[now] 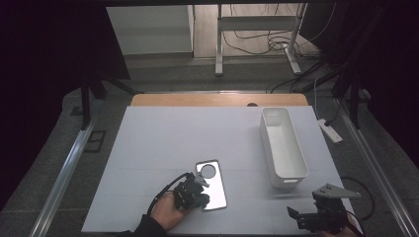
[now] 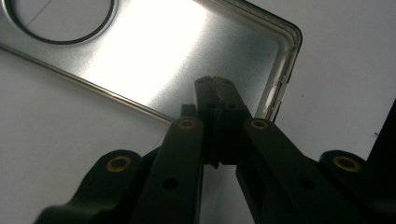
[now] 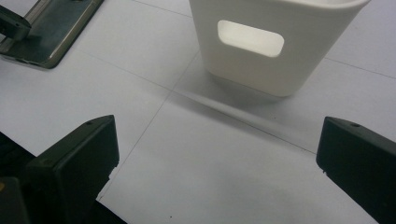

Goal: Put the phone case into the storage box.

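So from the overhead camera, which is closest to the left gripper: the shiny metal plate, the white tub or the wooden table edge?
1. Shiny metal plate with a round hole: right at the left gripper.
2. White plastic tub: off to the right.
3. Wooden table edge: along the far side.

white bin (image 1: 283,148): long, open top, near the right edge of the white table (image 1: 158,148) | table: wooden strip along far edge

Thing: metal plate (image 1: 213,183), shiny, rectangular, rounded corners, raised rim, round hole near its far end
Pose: flat, rim up
Place: near-left part of the white bench (image 1: 163,143)
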